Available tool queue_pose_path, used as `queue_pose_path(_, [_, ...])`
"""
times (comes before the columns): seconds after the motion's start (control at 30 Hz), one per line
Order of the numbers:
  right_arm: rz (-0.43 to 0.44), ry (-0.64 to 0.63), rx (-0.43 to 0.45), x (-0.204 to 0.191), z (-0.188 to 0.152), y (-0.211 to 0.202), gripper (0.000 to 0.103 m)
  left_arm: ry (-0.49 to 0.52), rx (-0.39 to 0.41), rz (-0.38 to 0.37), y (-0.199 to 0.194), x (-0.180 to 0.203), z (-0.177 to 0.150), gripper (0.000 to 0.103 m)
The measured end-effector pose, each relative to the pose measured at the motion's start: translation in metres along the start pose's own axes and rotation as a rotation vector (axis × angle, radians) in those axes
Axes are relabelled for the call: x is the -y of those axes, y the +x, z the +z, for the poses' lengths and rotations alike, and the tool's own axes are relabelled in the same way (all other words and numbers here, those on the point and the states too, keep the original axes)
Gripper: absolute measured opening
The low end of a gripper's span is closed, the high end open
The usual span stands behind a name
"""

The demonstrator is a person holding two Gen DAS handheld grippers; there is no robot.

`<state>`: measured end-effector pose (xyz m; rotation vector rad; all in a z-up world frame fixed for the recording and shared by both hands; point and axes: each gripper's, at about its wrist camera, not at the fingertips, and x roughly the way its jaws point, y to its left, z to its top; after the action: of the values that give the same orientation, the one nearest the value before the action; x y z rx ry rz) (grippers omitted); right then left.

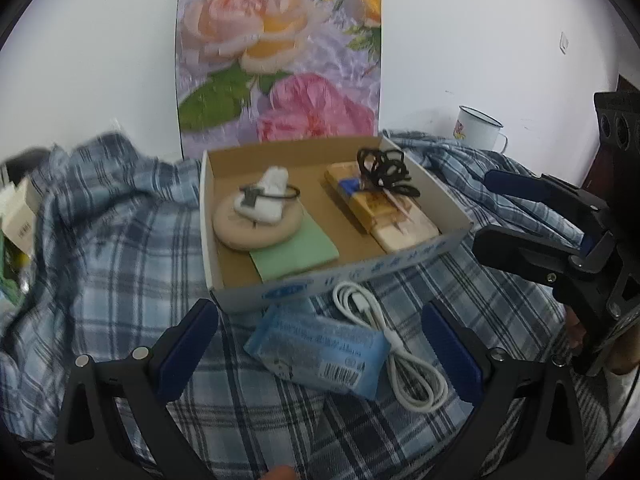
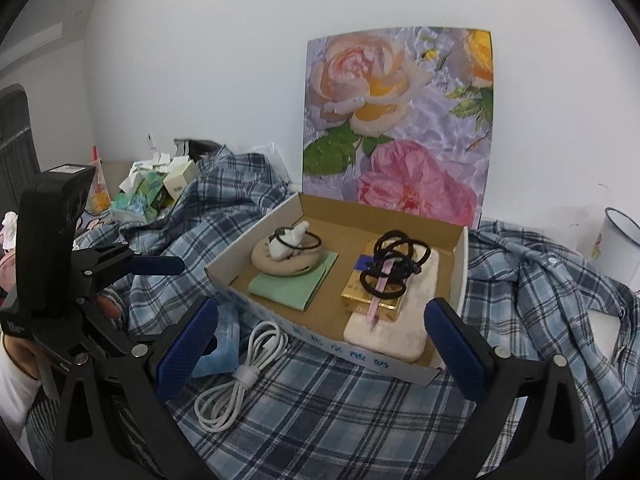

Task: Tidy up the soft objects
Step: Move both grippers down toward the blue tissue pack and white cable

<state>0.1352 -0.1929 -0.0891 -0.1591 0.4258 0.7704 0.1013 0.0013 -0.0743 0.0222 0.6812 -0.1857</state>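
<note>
The left gripper point(image 1: 320, 356) stands wide open with nothing between its two blue-padded fingers point(image 1: 188, 350); it hovers over one blue tissue pack point(image 1: 318, 354) that lies flat on the plaid cloth point(image 1: 120, 280). Just beside that pack, on its right, rests one coiled white cable point(image 1: 394, 350), bound with a single white strap (the strap shows in the right wrist view). The right gripper point(image 2: 322, 350) is likewise spread wide and holds nothing, its opening facing the near right corner of the cardboard box point(image 1: 332, 286), above the cloth.

One shallow box sits on the cloth just behind the pack and the cable. Inside it are two small stacks, well apart. The left stack: one green folded cloth point(image 1: 298, 252) at the bottom, one round beige pad point(image 1: 254, 226) lying on its far end, and on that one small white bundle point(image 1: 266, 196) with a black hair tie point(image 1: 288, 194) looped around it. The right stack: one pale cream block point(image 2: 388, 330) at the bottom, one yellow packet point(image 2: 370, 292) on top of it, one pink stick point(image 2: 378, 290) lying along the packet, and a tangle of black hair ties point(image 2: 394, 264) over that (several loops; an exact count cannot be made).

Behind the box, one flower picture point(image 1: 280, 64) with three large blooms leans upright against the white wall. One white enamel mug point(image 1: 478, 128) stands off to the right, and a heap of small cartons point(image 2: 160, 188) lies to the far left past the rumpled cloth.
</note>
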Motion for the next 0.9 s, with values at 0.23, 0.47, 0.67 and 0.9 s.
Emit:
queue_pose_path(0.23, [0.012, -0.018, -0.034, -0.004, -0.005, 0.008, 0.103, -0.012, -0.093, -0.074, 0.011, -0.009, -0.007, 0.103])
queue_pose_path(0.47, [0.029, -0.012, -0.053, -0.006, -0.007, 0.012, 0.103, -0.012, -0.159, -0.100, 0.025, -0.015, -0.011, 0.103])
queue_pose_path(0.67, [0.061, -0.022, -0.080, -0.011, -0.009, 0.018, 0.103, -0.023, -0.186, -0.119, 0.032, -0.016, -0.013, 0.089])
queue_pose_path(0.9, [0.071, -0.041, -0.121, -0.014, -0.014, 0.026, 0.103, -0.019, -0.180, -0.128, 0.032, -0.017, -0.014, 0.080])
